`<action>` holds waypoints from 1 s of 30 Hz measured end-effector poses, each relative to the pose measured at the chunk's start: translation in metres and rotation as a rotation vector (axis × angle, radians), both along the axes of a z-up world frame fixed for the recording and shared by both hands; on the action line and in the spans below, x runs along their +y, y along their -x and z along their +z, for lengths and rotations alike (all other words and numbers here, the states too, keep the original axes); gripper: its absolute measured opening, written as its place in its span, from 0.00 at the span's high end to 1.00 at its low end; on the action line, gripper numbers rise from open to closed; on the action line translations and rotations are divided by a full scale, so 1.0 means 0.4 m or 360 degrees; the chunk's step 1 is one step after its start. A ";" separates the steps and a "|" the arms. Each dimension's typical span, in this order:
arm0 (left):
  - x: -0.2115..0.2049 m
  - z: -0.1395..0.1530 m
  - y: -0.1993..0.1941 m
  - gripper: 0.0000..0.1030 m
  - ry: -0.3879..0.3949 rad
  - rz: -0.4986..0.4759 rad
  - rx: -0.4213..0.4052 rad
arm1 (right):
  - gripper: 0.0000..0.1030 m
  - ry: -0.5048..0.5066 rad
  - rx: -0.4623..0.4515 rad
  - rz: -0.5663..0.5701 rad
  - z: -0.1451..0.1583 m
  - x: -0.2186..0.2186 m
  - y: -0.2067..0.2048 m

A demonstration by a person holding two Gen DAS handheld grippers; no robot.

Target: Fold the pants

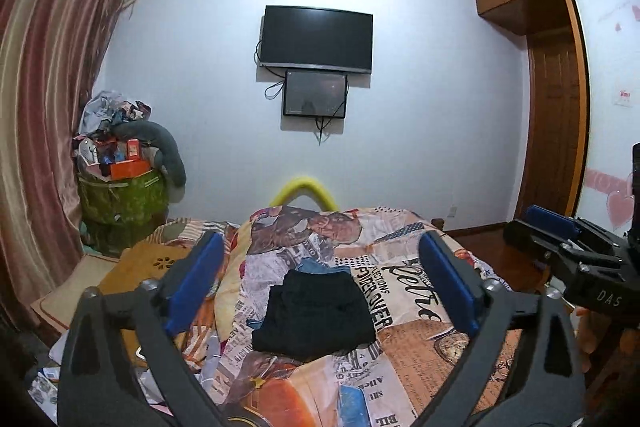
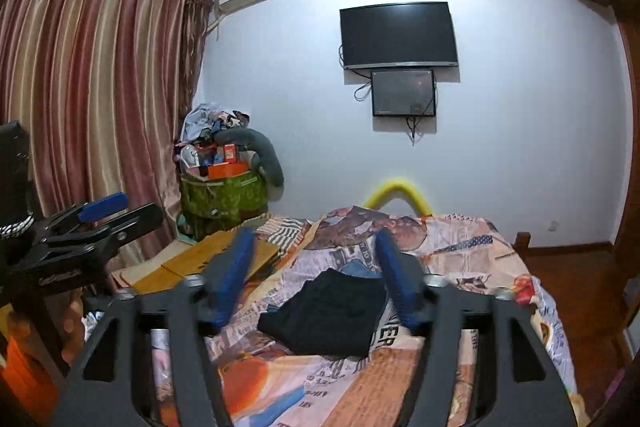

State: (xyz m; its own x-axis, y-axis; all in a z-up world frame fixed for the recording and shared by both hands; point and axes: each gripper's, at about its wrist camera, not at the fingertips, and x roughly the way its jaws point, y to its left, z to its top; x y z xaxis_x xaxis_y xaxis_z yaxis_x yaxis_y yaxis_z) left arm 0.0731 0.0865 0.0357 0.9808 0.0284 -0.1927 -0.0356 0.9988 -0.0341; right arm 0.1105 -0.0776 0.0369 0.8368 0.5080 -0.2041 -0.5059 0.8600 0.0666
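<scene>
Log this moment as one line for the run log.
pants: black, folded compact, lying on bed | left gripper: open, empty, raised | right gripper: open, empty, raised | blue garment beneath far edge

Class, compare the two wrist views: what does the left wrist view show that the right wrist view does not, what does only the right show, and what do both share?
Only the left wrist view shows the wooden door, the pink heart stickers, and the right gripper from the side, at its right edge.

Only the right wrist view shows the left gripper from the side, at its left edge, and a wider stretch of curtain.

Both show the folded black pants lying on the bed with blue cloth beneath, two wall screens, the air conditioner and the green bag. Both grippers are open and empty.
</scene>
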 end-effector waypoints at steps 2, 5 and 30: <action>0.001 -0.002 0.005 0.01 -0.0002 0.0006 -0.0001 | 0.22 -0.0012 -0.0004 -0.0021 -0.003 -0.002 0.001; 0.002 -0.005 0.003 0.00 -0.0003 0.0015 0.0008 | 0.10 -0.0026 -0.0001 -0.0055 -0.005 -0.004 0.010; -0.007 -0.035 -0.006 0.00 0.0020 0.0035 0.0061 | 0.00 0.0011 0.0012 -0.0109 -0.033 -0.006 0.031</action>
State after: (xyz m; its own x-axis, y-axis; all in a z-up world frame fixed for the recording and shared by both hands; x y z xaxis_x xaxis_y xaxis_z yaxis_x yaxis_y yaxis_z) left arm 0.0754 0.0839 0.0215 0.9719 0.0472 -0.2305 -0.0590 0.9973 -0.0445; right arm 0.0979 -0.0799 0.0235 0.8681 0.4481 -0.2137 -0.4452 0.8931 0.0643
